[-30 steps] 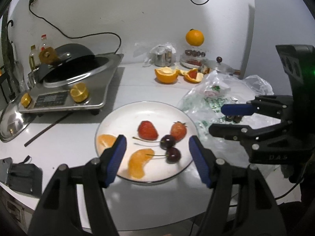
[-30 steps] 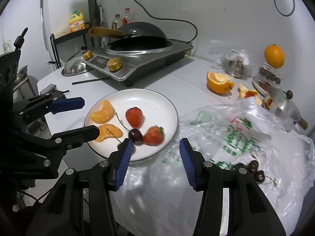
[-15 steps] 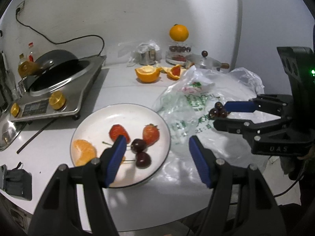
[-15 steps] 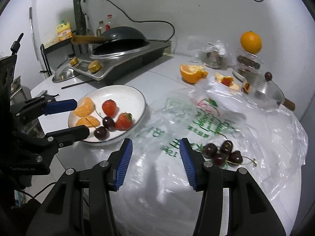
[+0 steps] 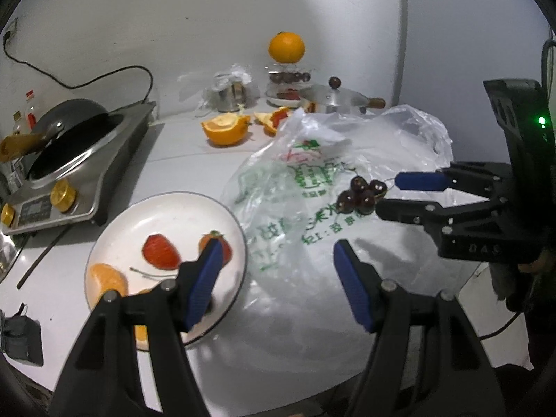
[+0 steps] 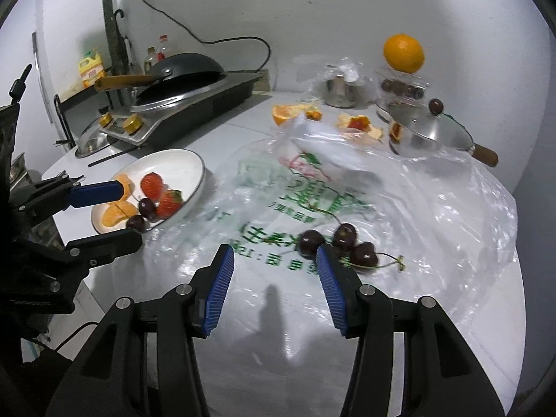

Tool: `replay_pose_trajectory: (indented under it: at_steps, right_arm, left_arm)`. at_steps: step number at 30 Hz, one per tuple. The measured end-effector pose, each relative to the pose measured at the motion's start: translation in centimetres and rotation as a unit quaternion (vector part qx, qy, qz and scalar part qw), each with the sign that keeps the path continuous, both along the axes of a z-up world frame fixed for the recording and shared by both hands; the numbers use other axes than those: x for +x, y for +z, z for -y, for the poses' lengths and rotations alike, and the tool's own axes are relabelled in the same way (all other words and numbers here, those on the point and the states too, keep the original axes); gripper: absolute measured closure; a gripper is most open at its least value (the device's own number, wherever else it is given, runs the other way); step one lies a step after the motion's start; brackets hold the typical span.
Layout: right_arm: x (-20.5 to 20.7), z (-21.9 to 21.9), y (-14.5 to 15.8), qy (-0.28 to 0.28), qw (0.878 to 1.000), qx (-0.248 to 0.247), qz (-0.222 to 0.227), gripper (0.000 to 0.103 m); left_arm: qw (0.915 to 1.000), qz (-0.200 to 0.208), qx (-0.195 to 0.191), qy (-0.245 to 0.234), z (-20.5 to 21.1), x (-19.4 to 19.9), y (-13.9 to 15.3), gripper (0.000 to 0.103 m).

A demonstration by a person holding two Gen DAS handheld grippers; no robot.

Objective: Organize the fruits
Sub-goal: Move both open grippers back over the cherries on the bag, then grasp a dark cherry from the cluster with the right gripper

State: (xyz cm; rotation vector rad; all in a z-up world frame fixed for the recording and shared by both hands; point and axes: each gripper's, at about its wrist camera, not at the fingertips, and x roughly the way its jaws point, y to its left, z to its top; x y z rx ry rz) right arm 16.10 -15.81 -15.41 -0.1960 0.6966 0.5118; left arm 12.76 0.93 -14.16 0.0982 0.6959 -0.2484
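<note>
1. The left tongs hung spread and empty over the edge of the round white plate, where red strawberries and orange segments lay.
2. The right tongs stood spread too, gripping nothing, just short of the dark red cherries.
3. Those cherries sat on the clear crinkled plastic bag spread over the white worktop.
4. Green and red print covered the bag, unreadable; "DAS" showed on the right tongs' black body.
</note>
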Motion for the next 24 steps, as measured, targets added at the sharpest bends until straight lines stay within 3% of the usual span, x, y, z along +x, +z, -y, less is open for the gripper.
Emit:
replay_pose_trajectory:
  at_steps: [16,24]
  right_arm:
    - [2.4,1.7,-1.9,0.007,1.000,-0.018,-0.009,0.057]
    - [3.9,1.1,-3.1,0.016,0.998,-0.055,-0.009,0.060]
  left_arm:
    - [0.9998,-0.018,0.006,-0.011,3.2,2.2,-0.8,0.036]
    - [0.9996,-0.027,-0.001,-0.009,3.2,3.3,-1.4,0.036]
